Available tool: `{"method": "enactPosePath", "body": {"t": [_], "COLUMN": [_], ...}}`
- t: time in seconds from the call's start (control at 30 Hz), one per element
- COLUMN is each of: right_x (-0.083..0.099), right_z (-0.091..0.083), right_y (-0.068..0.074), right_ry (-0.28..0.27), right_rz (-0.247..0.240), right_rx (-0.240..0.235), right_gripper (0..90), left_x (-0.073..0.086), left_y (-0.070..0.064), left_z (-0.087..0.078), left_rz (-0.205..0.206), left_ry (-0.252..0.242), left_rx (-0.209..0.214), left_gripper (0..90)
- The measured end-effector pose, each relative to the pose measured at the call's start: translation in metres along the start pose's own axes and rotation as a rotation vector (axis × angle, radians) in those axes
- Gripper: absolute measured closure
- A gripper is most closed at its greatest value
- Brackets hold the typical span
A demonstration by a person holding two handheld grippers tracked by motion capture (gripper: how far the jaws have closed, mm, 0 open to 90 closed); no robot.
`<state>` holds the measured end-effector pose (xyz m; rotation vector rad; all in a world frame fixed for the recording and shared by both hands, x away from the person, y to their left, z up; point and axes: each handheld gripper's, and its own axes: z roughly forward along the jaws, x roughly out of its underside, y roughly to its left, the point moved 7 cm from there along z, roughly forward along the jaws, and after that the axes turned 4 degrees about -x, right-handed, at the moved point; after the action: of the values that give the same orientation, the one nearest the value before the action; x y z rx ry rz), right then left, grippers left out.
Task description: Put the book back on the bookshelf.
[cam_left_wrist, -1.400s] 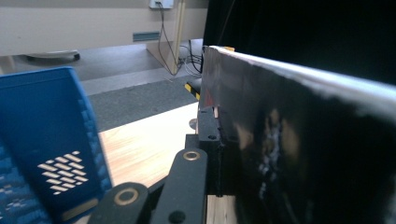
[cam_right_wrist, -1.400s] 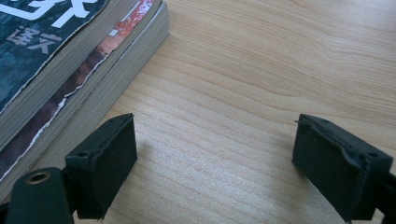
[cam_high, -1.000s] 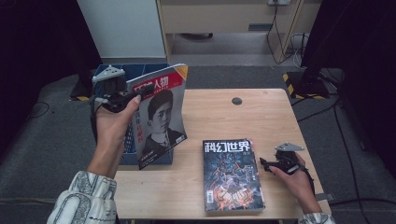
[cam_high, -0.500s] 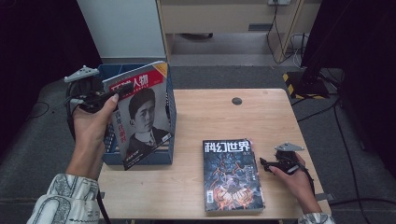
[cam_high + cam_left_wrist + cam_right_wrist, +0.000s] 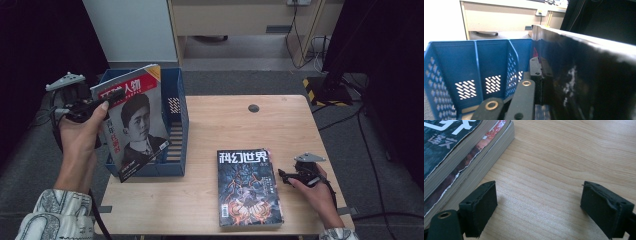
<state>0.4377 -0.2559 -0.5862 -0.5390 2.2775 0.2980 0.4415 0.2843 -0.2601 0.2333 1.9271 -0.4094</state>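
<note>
A magazine with a portrait cover (image 5: pixel 135 125) stands tilted in the blue file box (image 5: pixel 177 125) at the table's left end. My left gripper (image 5: pixel 112 95) is shut on its upper left edge. In the left gripper view the jaws (image 5: pixel 540 75) clamp the magazine's dark back (image 5: pixel 586 75), with the box's slotted blue walls (image 5: pixel 474 65) behind. A short stack of magazines (image 5: pixel 247 187) with a dark illustrated cover lies flat at front centre. My right gripper (image 5: pixel 284 176) rests just right of it, open, over bare wood (image 5: pixel 561 157), beside the stack's edges (image 5: pixel 461 157).
The wooden table (image 5: pixel 225 125) has a small dark round cap (image 5: pixel 253 108) near its back edge. A pale cabinet (image 5: pixel 235 20) stands behind, with cables on the floor at the right (image 5: pixel 360 135). Dark curtains hang on both sides.
My left gripper has carried the portrait magazine left and down, so its lower part now sits in the blue box. The right gripper and the flat stack have stayed put.
</note>
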Motion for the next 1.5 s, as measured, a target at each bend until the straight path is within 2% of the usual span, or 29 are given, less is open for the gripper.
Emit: {"method": "enactPosePath", "body": {"t": [0.57,0.9,1.23,1.5], "right_x": [0.000,0.000,0.000,0.000], "right_z": [0.000,0.000,0.000,0.000], "right_y": [0.001,0.001,0.001,0.001], "right_ry": [0.000,0.001,0.001,0.001], "right_rz": [-0.006,-0.002,-0.002,-0.003], "right_rx": [-0.008,-0.008,-0.008,-0.008], "right_gripper": [13.9,13.9,13.9,13.9], "left_x": [0.000,-0.002,-0.002,-0.002], "left_y": [0.022,0.035,0.049,0.059], "left_z": [-0.011,-0.022,-0.033,-0.043], "left_rz": [-0.023,-0.029,-0.052,-0.051], "left_ry": [-0.031,-0.050,-0.067,-0.073], "left_rx": [-0.031,-0.052,-0.074,-0.095], "left_gripper": [86.4,86.4,86.4,86.4]}}
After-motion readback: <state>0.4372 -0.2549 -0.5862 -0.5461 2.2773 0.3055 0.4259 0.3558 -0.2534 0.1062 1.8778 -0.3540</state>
